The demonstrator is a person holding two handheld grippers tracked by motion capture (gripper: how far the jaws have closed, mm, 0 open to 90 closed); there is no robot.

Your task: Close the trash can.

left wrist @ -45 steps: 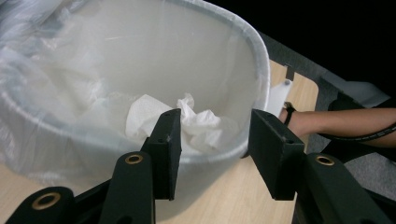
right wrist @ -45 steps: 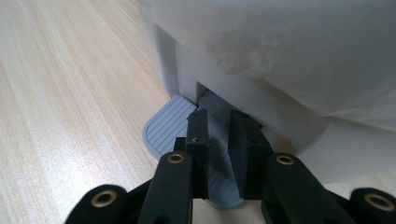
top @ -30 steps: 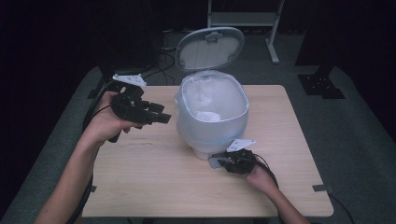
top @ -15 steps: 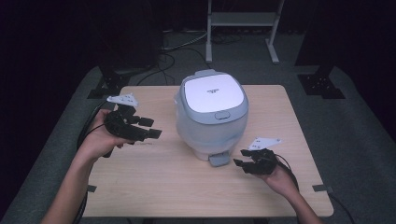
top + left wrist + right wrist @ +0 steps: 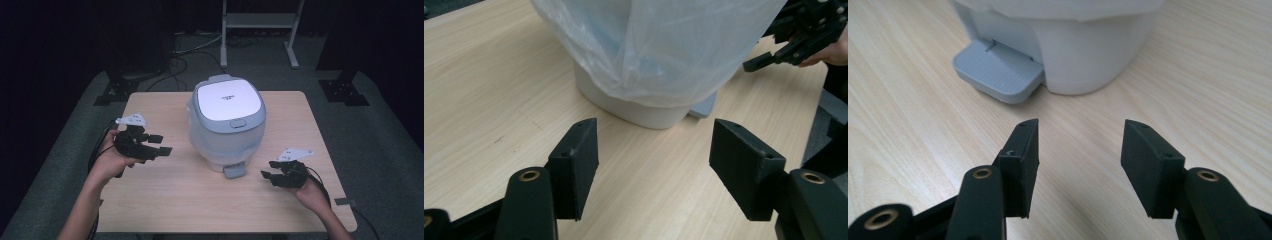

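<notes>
A small white pedal bin (image 5: 227, 125) stands in the middle of the wooden table (image 5: 190, 205), its lid (image 5: 227, 99) down. A clear plastic liner (image 5: 654, 45) hangs over its sides. The grey pedal (image 5: 234, 171) sticks out at the front, and it lies close ahead in the right gripper view (image 5: 998, 70). My left gripper (image 5: 162, 144) hovers left of the bin, jaws open and empty (image 5: 654, 150). My right gripper (image 5: 267, 169) sits low to the right of the pedal, apart from it, open and empty (image 5: 1080, 150). Both pairs of jaws have just been opening.
Behind the table stands a metal shelf frame (image 5: 260, 30) with cables on the grey floor. Black stand bases lie at the back left (image 5: 115, 90) and back right (image 5: 345, 90). Bare tabletop stretches along the front edge between my hands.
The bin's lid, up a second ago, has come down. My right gripper has left the pedal and drawn off to the right. My left gripper has sunk toward the table.
</notes>
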